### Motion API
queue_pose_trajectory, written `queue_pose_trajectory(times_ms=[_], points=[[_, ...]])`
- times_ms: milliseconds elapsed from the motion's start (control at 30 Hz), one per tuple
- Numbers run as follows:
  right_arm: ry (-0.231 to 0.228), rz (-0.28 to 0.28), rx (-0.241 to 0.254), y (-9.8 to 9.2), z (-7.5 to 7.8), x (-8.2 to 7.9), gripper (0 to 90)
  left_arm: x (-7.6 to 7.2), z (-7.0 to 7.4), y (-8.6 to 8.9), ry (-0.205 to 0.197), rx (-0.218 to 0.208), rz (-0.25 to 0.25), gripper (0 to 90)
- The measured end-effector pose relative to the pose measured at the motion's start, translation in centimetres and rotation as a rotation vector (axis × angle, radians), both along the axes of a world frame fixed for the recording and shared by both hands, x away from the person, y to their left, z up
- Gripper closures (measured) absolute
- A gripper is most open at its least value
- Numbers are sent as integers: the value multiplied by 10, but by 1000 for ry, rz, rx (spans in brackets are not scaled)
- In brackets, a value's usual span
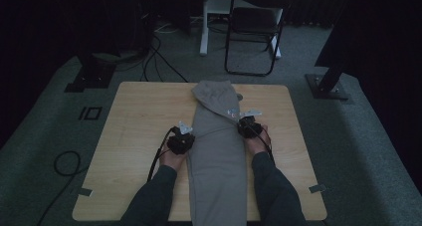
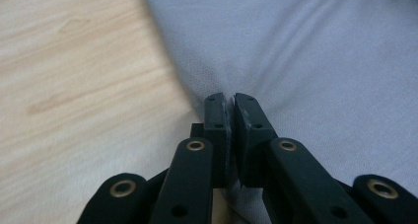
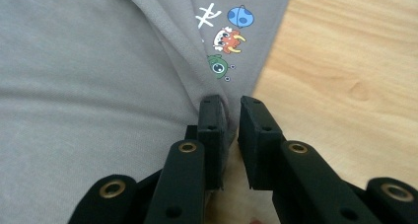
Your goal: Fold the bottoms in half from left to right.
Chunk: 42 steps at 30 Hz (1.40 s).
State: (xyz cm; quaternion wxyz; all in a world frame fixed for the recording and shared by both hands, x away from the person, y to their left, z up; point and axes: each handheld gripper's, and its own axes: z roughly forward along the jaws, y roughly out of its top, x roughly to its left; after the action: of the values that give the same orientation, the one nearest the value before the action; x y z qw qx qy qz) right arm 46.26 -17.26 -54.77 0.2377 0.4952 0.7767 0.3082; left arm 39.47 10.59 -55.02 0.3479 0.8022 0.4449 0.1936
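A long grey garment (image 1: 217, 156) lies folded down the middle of the wooden table (image 1: 139, 116), running from the near edge toward the far one. My left gripper (image 1: 189, 138) is at its left edge; in the left gripper view the gripper (image 2: 231, 98) has its jaws nearly together, pinching the garment's (image 2: 320, 61) hem. My right gripper (image 1: 244, 125) is at the right edge. In the right gripper view the gripper (image 3: 231, 103) holds a gathered fold of the garment (image 3: 88, 61), and creases run out from the jaws. Small cartoon prints (image 3: 224, 39) show just beyond them.
Bare wood lies on both sides of the garment (image 2: 74, 86) (image 3: 345, 61). On the carpet beyond the table stand a black folding chair (image 1: 254, 27) and two black stand bases (image 1: 92, 74) (image 1: 328, 84). A cable loops on the floor at the left (image 1: 64, 164).
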Motion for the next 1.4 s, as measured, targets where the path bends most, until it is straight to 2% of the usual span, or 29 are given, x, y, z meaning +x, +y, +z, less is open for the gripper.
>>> queue_pose_trajectory(times_ms=[167,367,500,533,567,600,667,800,933,1067,1133,1267,1333,1400], points=[[11,59,33,-3,-1,-20,797,-21,1,8,18,-3,-29,847],[34,111,34,-2,1,-47,782,-54,2,8,16,21,-79,846],[52,142,27,-2,2,-62,766,-64,5,10,25,38,-98,839],[57,147,25,-2,3,-65,752,-64,7,11,8,31,-88,833],[58,156,26,-2,3,-67,720,-60,11,15,-18,-4,-75,830],[59,165,25,-1,3,-68,660,-57,13,16,-26,-28,-60,822],[54,179,29,2,3,-68,606,-45,21,17,-45,-48,-34,798],[27,194,2,16,2,-61,549,-16,21,4,-35,-44,-4,750],[-10,213,-22,35,6,-48,525,12,13,-9,-23,-12,26,711],[-34,233,-24,54,11,-34,514,32,4,-14,-4,18,51,700],[-36,251,-24,62,12,-29,509,35,2,-12,8,18,63,758],[-19,268,-41,74,7,-21,511,32,2,-7,11,32,61,869],[-3,273,-52,75,3,-20,517,29,2,-4,15,23,53,883],[9,267,-24,74,1,-21,546,25,2,-1,19,25,44,890]])
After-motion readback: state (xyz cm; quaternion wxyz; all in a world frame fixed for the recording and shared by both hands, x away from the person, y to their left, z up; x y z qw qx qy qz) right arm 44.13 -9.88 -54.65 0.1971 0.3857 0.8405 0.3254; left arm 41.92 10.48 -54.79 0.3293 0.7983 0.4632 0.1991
